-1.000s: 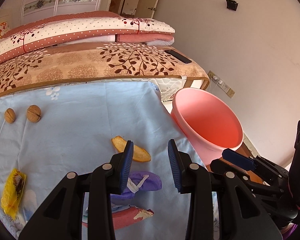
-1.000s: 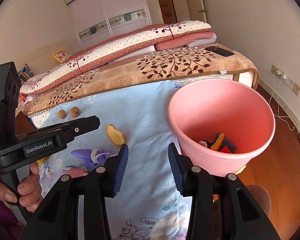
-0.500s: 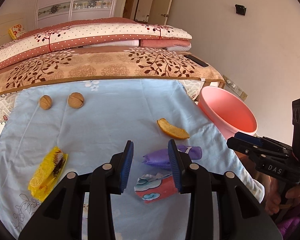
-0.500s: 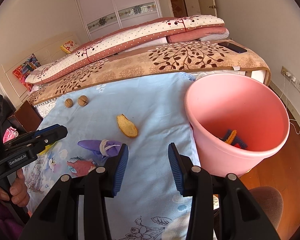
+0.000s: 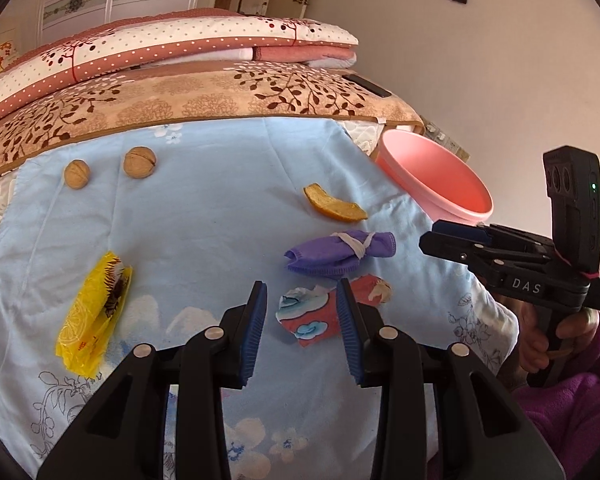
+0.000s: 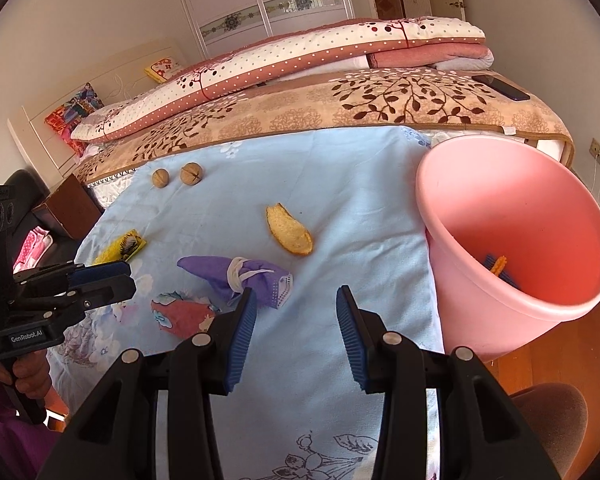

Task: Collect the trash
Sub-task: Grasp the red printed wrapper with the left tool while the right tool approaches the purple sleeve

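A pale blue sheet [image 5: 204, 232] covers the near end of the bed, and a pink bucket [image 6: 512, 236] stands against its edge with some bits already inside. Scattered on the sheet: a yellow wrapper [image 5: 94, 312], a purple cloth bundle [image 5: 336, 254], a red scrap [image 5: 316, 316], an orange peel [image 5: 334, 209] and two walnuts [image 5: 140, 163]. The left gripper [image 5: 302, 334] hangs parted and empty just over the red scrap. The right gripper [image 6: 296, 340], also parted and empty, hovers beside the purple bundle.

On the bed sheet [image 5: 204, 232] before me lie two walnuts [image 5: 140, 162] at the far left, a peel [image 5: 334, 209] behind the tied pouch [image 5: 340, 250], and a wrapper [image 5: 94, 316] left. The bucket [image 6: 512, 236] stands right.
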